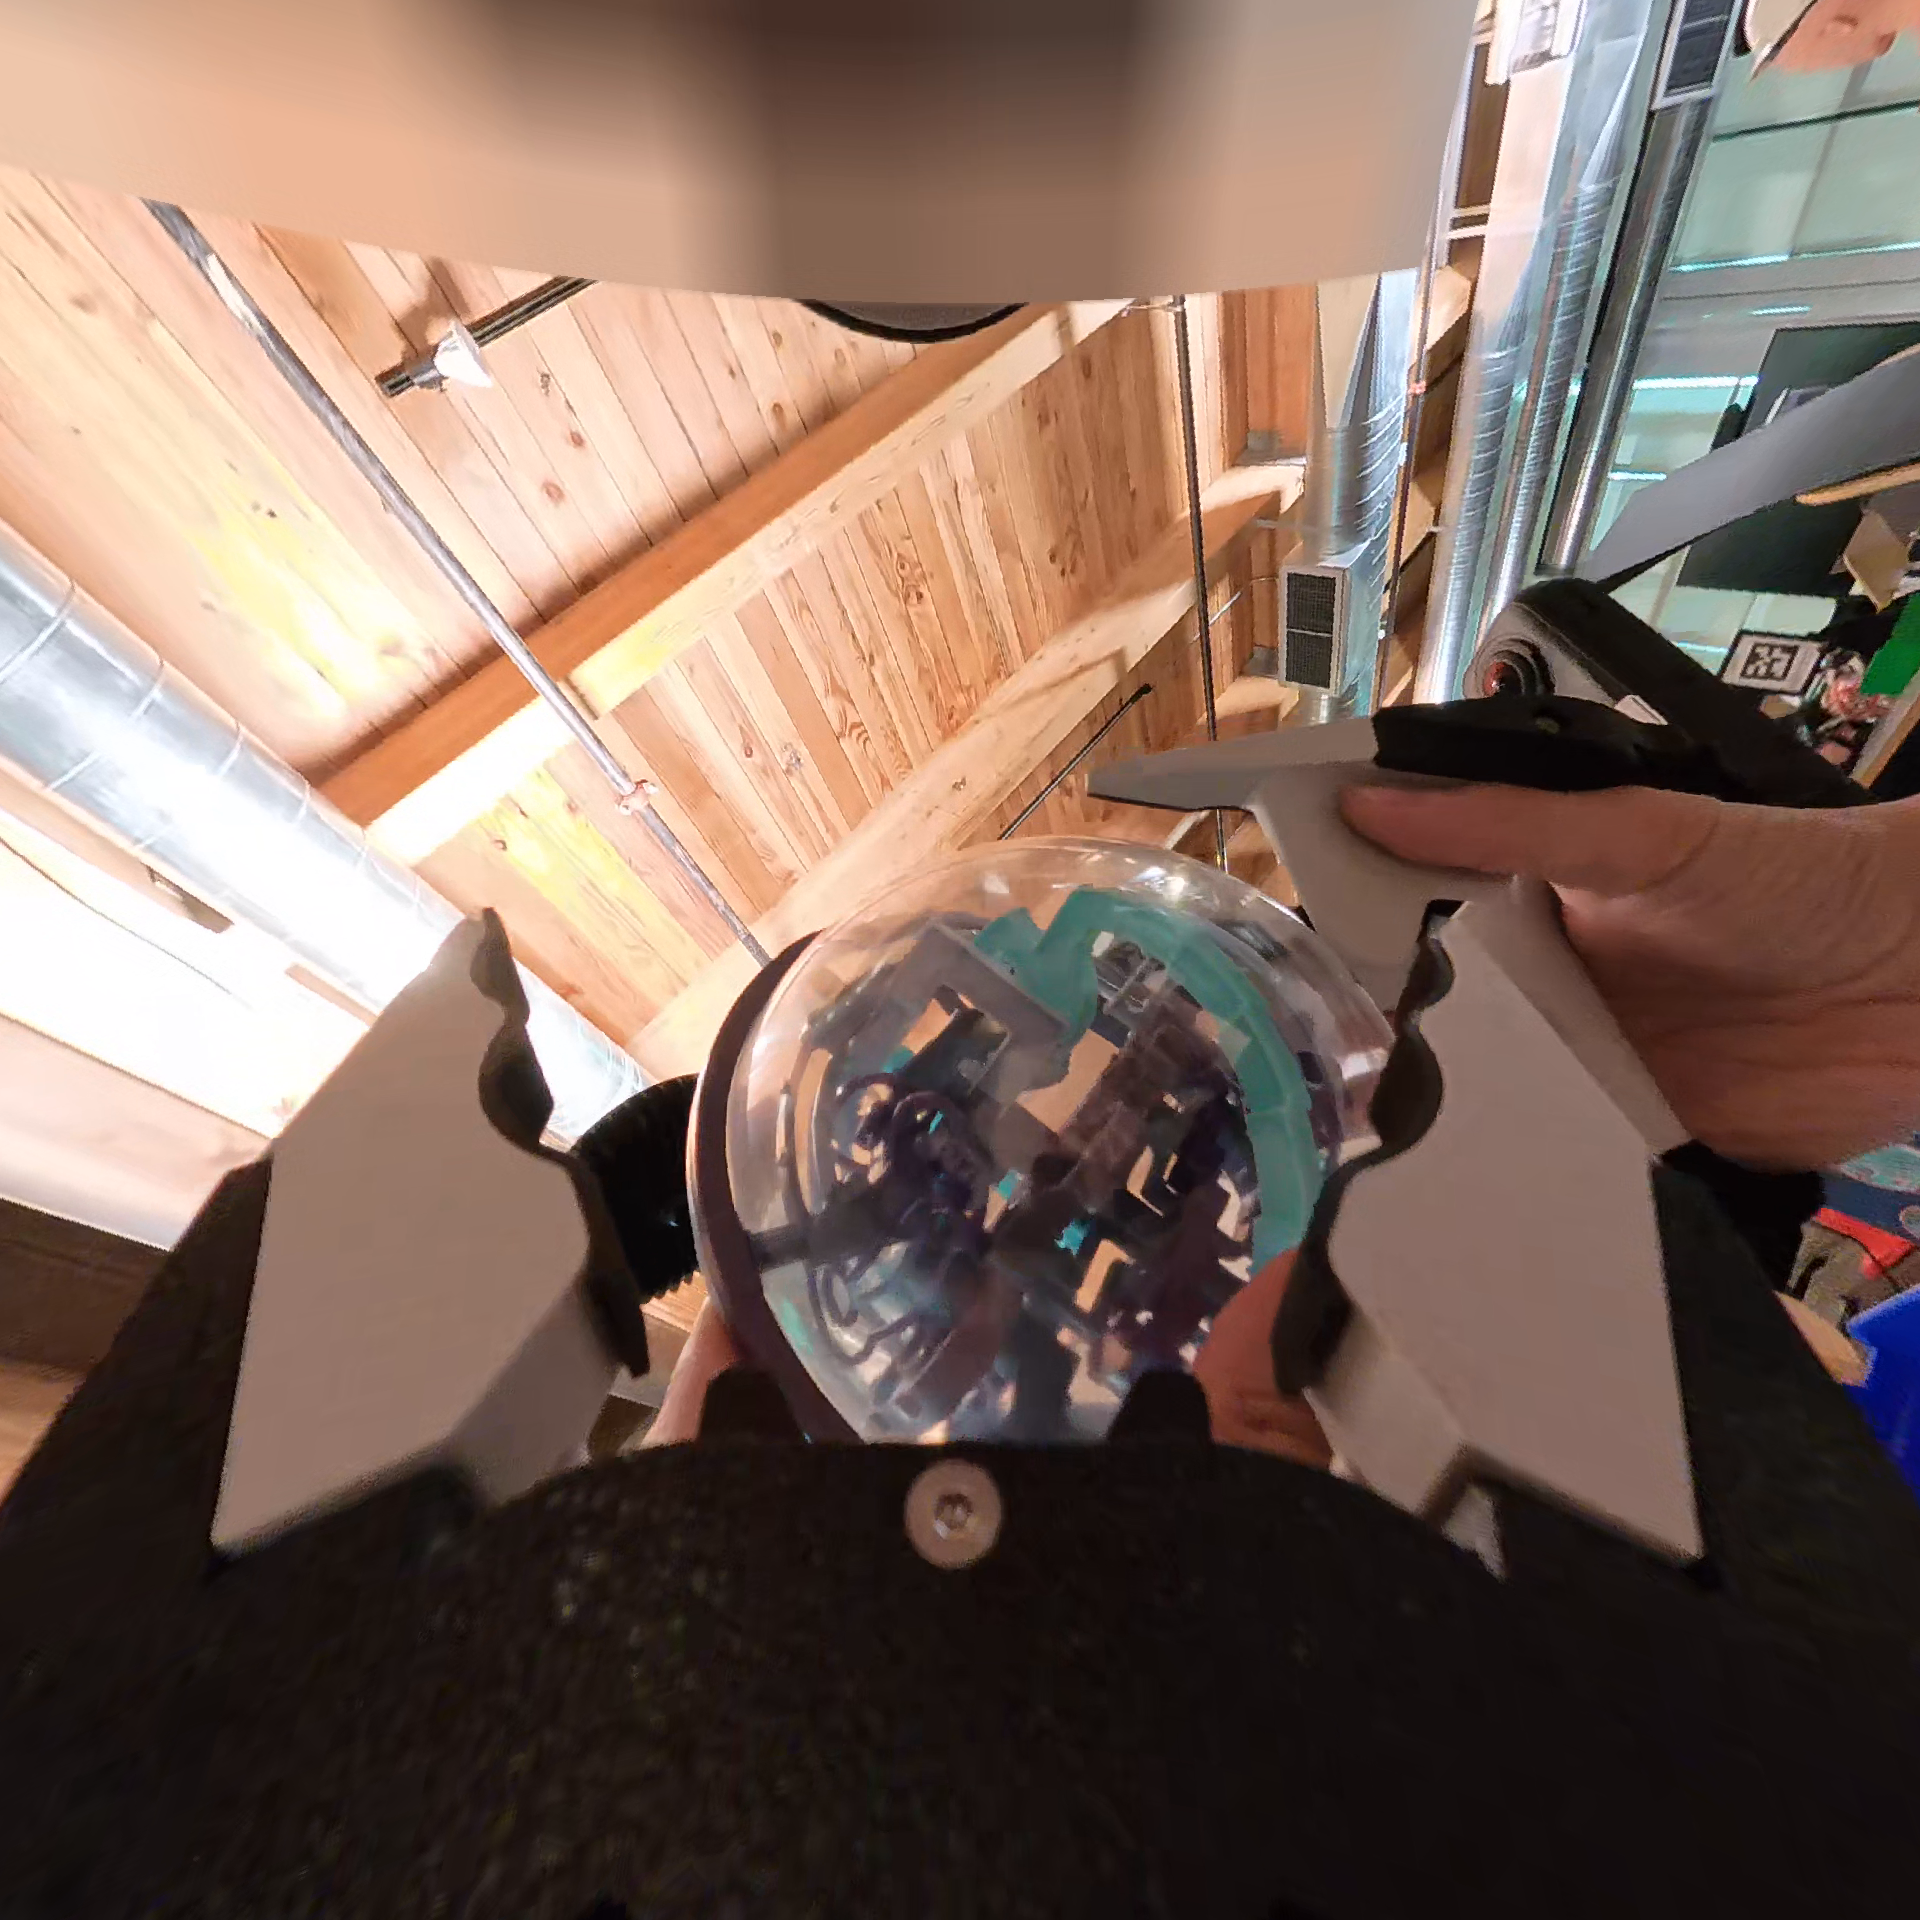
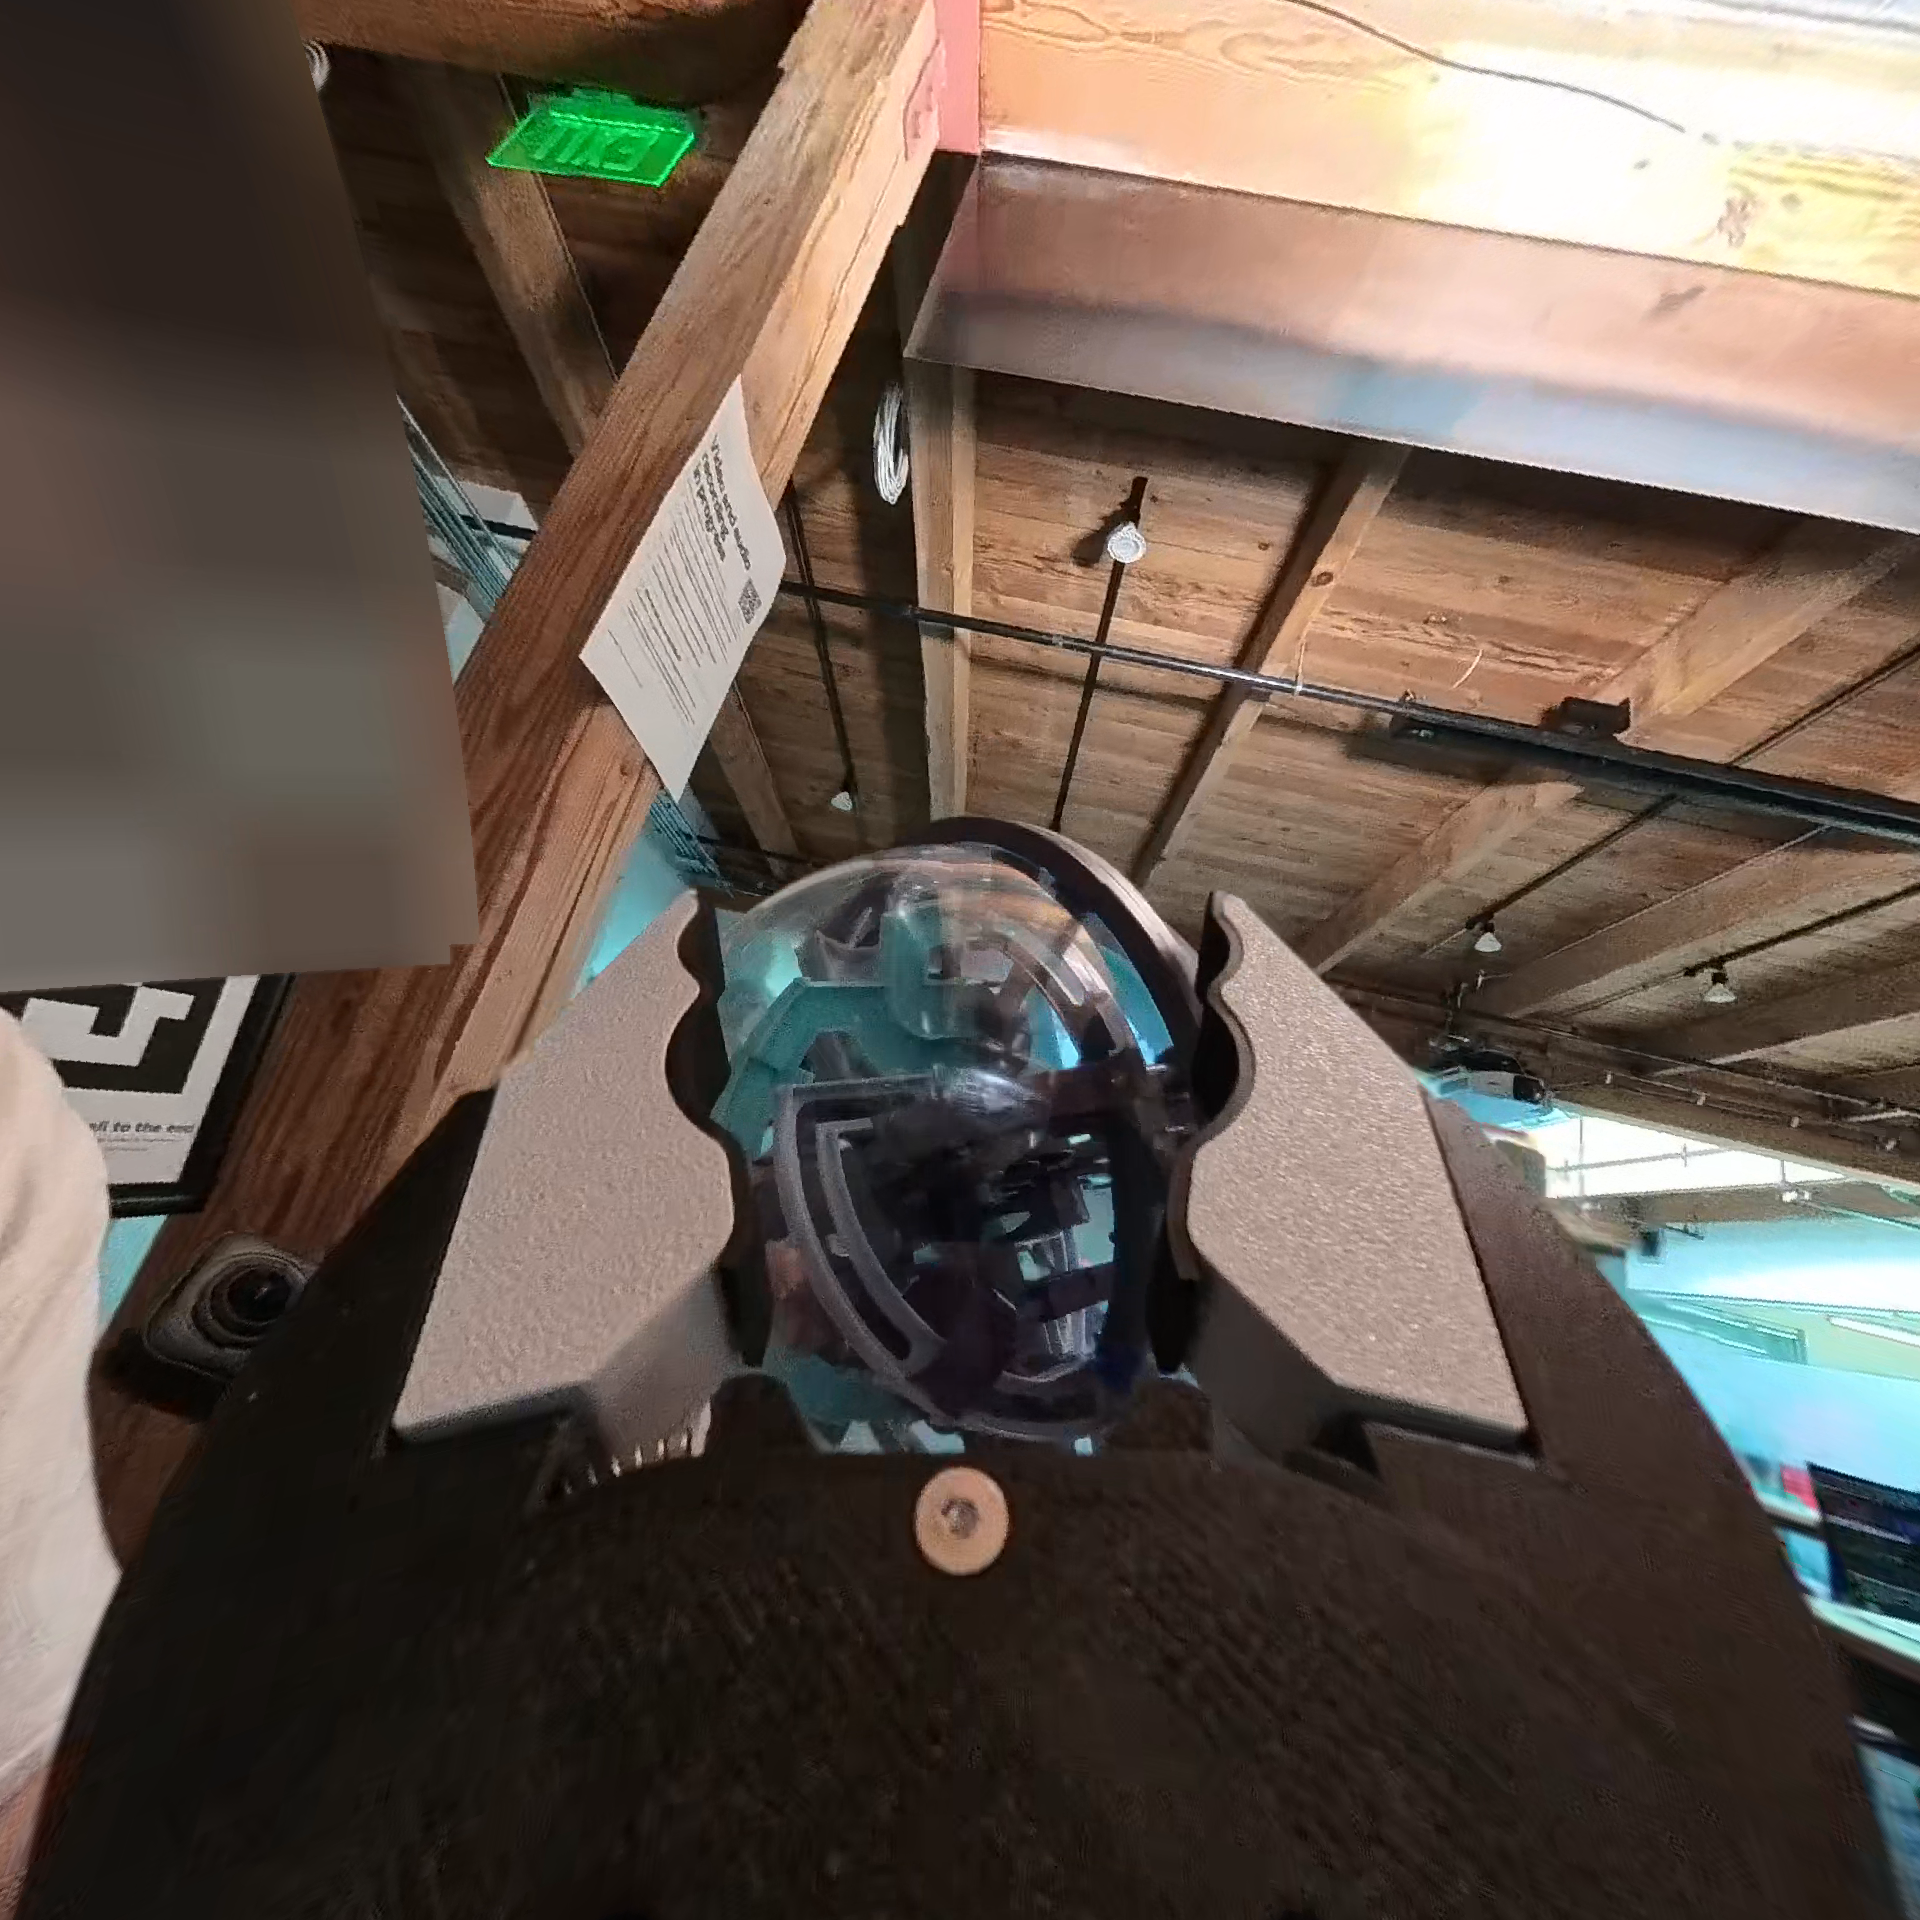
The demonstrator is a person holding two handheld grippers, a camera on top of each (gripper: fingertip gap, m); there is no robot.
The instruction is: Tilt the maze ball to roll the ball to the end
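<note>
The maze ball (image 1: 1039, 1122) is a clear sphere with teal, grey and dark tracks inside and a black ring around it. It is held up in the air, towards the wooden ceiling. In the left wrist view it lies between the wide-open fingers of my left gripper (image 1: 961, 935). There is a clear gap at the left pad (image 1: 520, 1060), and the ball lies close against the right pad. In the right wrist view my right gripper (image 2: 956, 914) has both pads against the ball (image 2: 935, 1122). One right-gripper finger (image 1: 1195, 774) reaches over the ball from the right, with a hand (image 1: 1714, 966) behind it.
Wooden ceiling boards and beams fill both views. A silver duct (image 1: 156, 707) runs at the left. A wooden post carries a white paper sheet (image 2: 686, 592), with a green lit sign (image 2: 592, 140) above it. A framed black-and-white marker (image 2: 145, 1070) hangs at the left.
</note>
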